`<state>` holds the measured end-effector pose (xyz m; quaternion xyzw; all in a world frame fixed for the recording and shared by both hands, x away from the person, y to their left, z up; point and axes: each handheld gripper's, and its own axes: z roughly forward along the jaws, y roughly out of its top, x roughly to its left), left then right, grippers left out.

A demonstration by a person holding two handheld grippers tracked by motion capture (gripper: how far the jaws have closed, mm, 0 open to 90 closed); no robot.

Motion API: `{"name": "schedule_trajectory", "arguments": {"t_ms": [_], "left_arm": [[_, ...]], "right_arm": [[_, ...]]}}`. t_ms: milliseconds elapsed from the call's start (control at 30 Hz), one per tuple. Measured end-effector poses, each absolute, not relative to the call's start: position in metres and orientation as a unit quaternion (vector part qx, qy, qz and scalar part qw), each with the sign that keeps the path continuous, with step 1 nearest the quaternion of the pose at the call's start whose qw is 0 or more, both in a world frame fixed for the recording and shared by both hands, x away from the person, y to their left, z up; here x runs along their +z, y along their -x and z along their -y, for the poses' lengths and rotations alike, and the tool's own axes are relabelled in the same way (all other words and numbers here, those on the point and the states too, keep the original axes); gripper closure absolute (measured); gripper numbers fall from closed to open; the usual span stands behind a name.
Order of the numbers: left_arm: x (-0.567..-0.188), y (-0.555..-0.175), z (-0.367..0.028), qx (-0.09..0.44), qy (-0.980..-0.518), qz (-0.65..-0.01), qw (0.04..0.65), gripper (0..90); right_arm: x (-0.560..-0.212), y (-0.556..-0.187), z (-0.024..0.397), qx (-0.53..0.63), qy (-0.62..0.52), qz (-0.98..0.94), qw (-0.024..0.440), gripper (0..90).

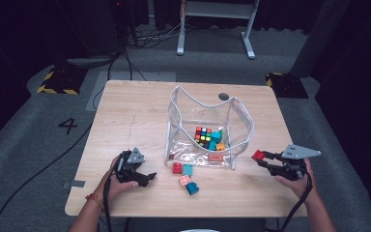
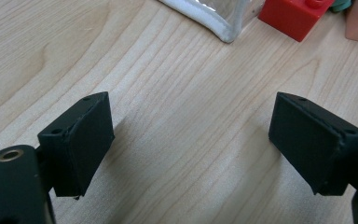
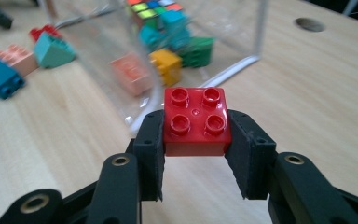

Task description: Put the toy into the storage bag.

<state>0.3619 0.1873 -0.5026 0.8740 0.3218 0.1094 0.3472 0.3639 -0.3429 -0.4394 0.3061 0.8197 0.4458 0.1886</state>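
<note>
Right gripper view: your right tool [image 3: 195, 154] pinches a red brick [image 3: 196, 122]; left tool [image 2: 191, 144] idles spread. Next, lift it over the clear bag's [image 1: 244, 123] rim.

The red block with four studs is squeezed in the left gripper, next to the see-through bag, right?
Not quite: the right gripper squeezes the red block, as the right gripper view shows. The left gripper is open over bare table. The block is indeed beside the see-through bag.
</note>
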Motion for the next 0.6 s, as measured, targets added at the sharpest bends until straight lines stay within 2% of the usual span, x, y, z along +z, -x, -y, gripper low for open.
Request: {"name": "schedule_trajectory", "arguments": {"t_ms": [233,600], "left_arm": [[-0.503,-0.362,-0.187,0.108,-0.874,-0.323,0.348,14.0],[-0.503,-0.362,-0.187,0.109,-0.874,-0.323,0.348,14.0]], "right_arm": [[-0.422,-0.383,0.359,0.443,-0.322,-0.807,0.220,59.3],[-0.367,-0.411,0.355,0.462,-0.311,-0.793,0.249,59.3]]}}
